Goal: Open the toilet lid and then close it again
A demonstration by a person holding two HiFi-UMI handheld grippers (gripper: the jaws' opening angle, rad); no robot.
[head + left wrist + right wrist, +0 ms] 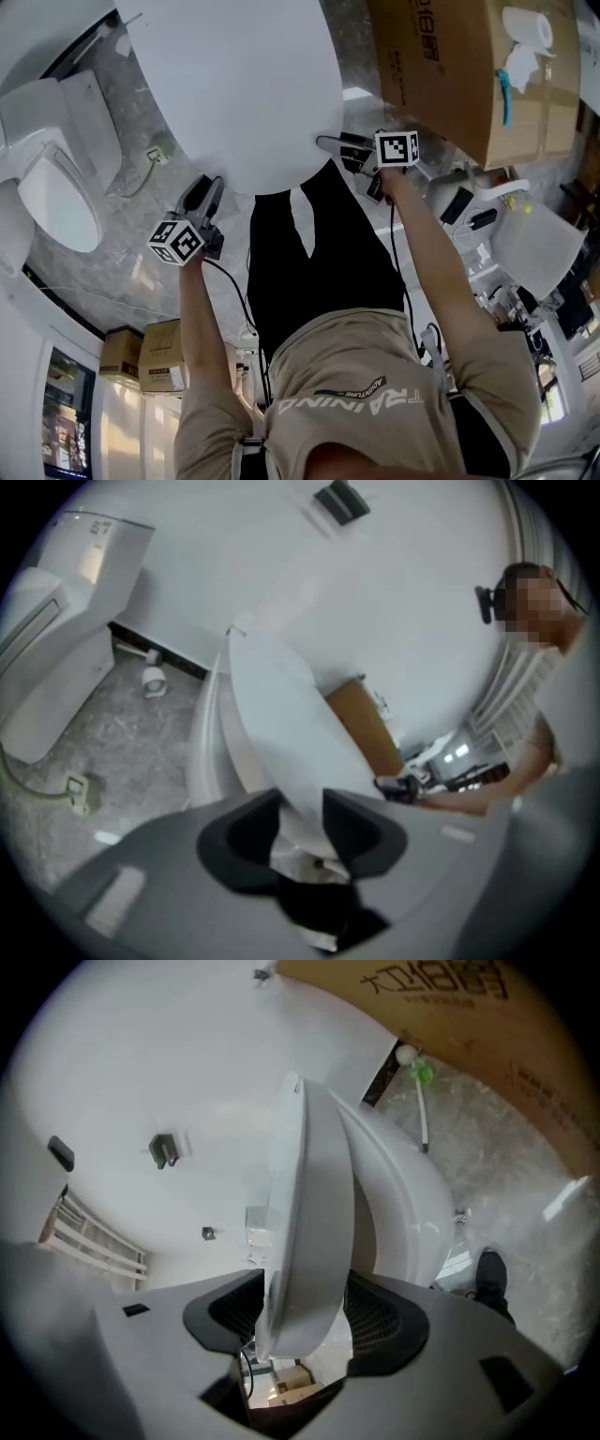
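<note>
The white toilet lid (234,84) fills the top middle of the head view, raised partway off the bowl. My left gripper (214,183) sits at its near left rim and my right gripper (328,142) at its near right rim. In the left gripper view the lid's thin edge (281,724) runs between the two dark pads of the left gripper (302,808), and both pads press on it. In the right gripper view a thicker part of the lid (314,1213) stands between the pads of the right gripper (305,1307), touching both. The seat and bowl (412,1213) lie behind it.
A second toilet (56,187) stands at the left on the grey marble floor. A big cardboard box (469,66) with a paper roll (530,28) on top is close on the right. Small boxes (159,356) stand by the wall. A toilet brush (422,1082) leans beside the bowl.
</note>
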